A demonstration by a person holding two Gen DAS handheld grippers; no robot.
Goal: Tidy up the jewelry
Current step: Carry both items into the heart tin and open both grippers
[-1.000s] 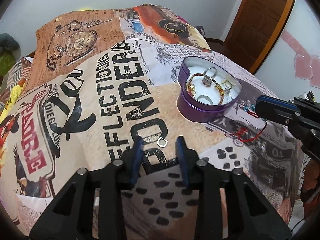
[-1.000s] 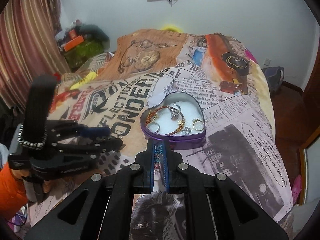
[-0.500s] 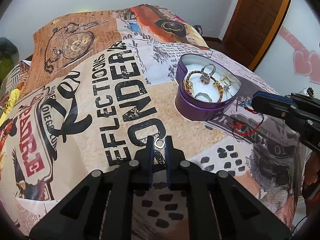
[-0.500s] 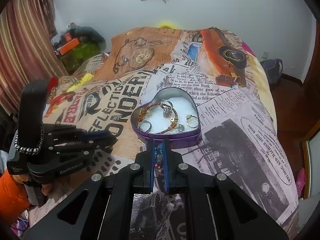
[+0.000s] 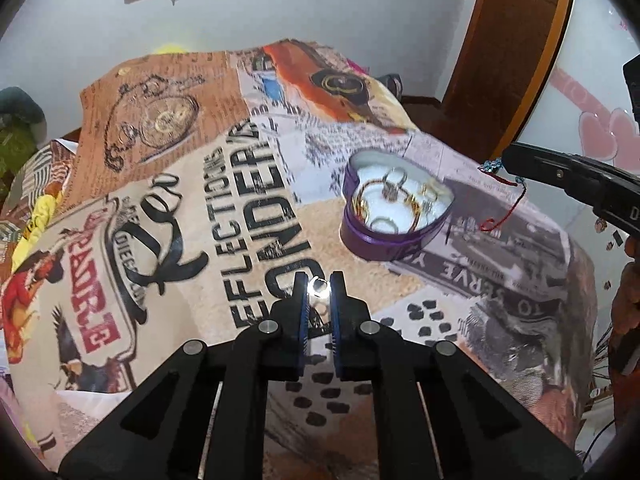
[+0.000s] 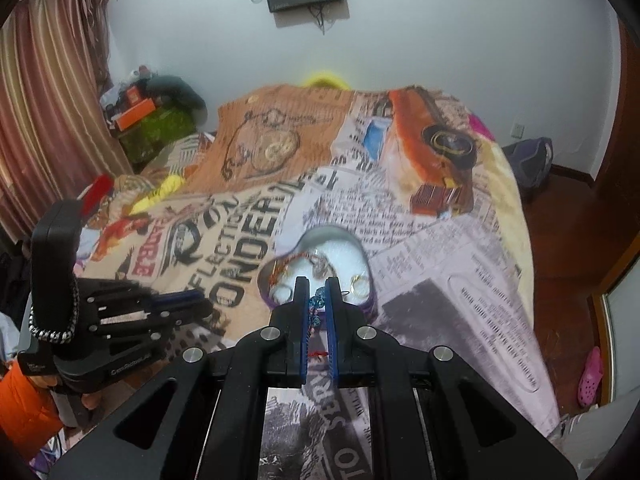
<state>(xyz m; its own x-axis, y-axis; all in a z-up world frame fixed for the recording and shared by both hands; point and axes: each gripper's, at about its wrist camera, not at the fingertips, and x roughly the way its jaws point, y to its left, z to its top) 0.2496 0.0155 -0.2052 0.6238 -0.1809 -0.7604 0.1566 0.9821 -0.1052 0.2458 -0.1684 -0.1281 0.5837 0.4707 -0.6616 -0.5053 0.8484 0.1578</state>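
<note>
**Silver ring and red cord both pinched at the tips, tin ahead**

Silver first: the left gripper (image 5: 319, 286) has its jaws clamped on a small ring (image 5: 319, 287), caught only at the very ends of the blue pads (image 5: 303, 312), clear of the printed bedspread (image 5: 192, 240). So thin a bite looks risky; any twist or jolt could flick the ring out, and on that busy print it would be hard to find.

Ahead and right of those jaws sits the purple heart-shaped tin (image 5: 394, 236), open, already holding a beaded bracelet (image 5: 370, 196) and several rings. Its raised wall is the edge to clear; coming in low could nudge the tin or knock the ring loose against the rim.

Further right, the right gripper (image 6: 318, 300) is closed on a red cord bracelet with blue beads (image 6: 319, 301), whose loop dangles free beside the tin. That slack may snag the rim.

Open bedspread lies left of both jaws; the two grippers may crowd each other over the tin.
</note>
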